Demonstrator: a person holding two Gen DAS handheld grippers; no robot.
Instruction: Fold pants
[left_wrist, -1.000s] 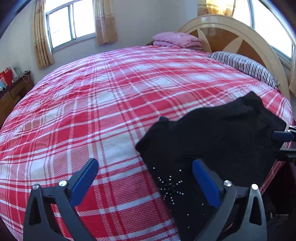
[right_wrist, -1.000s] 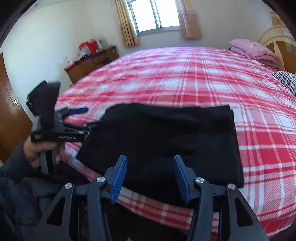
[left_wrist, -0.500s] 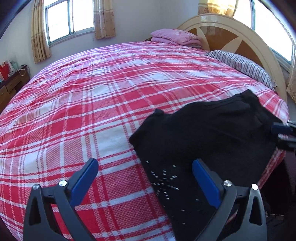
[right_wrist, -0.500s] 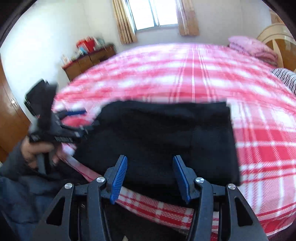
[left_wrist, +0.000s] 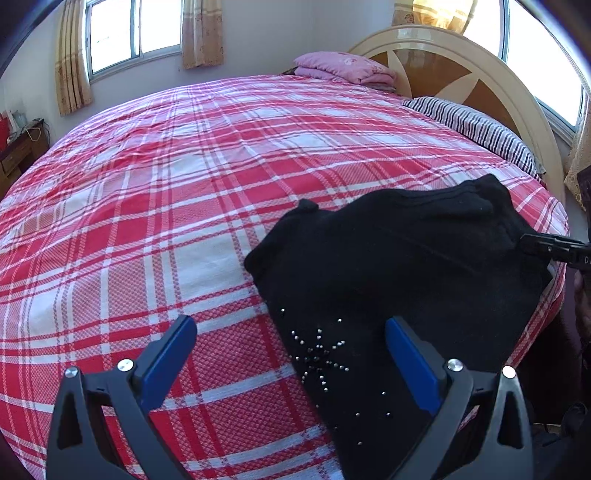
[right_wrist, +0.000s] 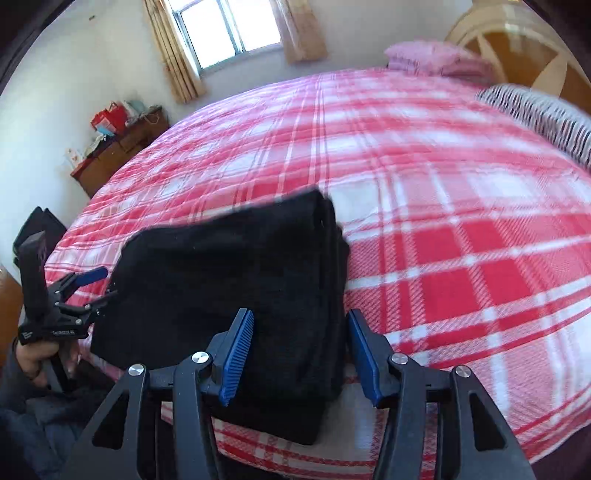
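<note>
The black pants (left_wrist: 399, 280) lie folded in a thick stack near the front edge of the bed, with a silver stud star on one end. They also show in the right wrist view (right_wrist: 236, 280). My left gripper (left_wrist: 291, 354) is open and empty, its right finger over the studded end. It also shows at the left of the right wrist view (right_wrist: 94, 286). My right gripper (right_wrist: 301, 350) is open, its jaws standing either side of the stack's right edge, not closed on it. Its tip shows in the left wrist view (left_wrist: 554, 249).
The bed has a red and white plaid cover (left_wrist: 184, 184). A striped pillow (left_wrist: 476, 129) and a folded pink blanket (left_wrist: 343, 68) lie by the curved headboard (left_wrist: 461, 62). A wooden dresser (right_wrist: 118, 147) with clutter stands by the window wall.
My right gripper has swung to the right along the stack, now framing its right edge. The left gripper has shifted slightly closer to the bed. Both stay open.
</note>
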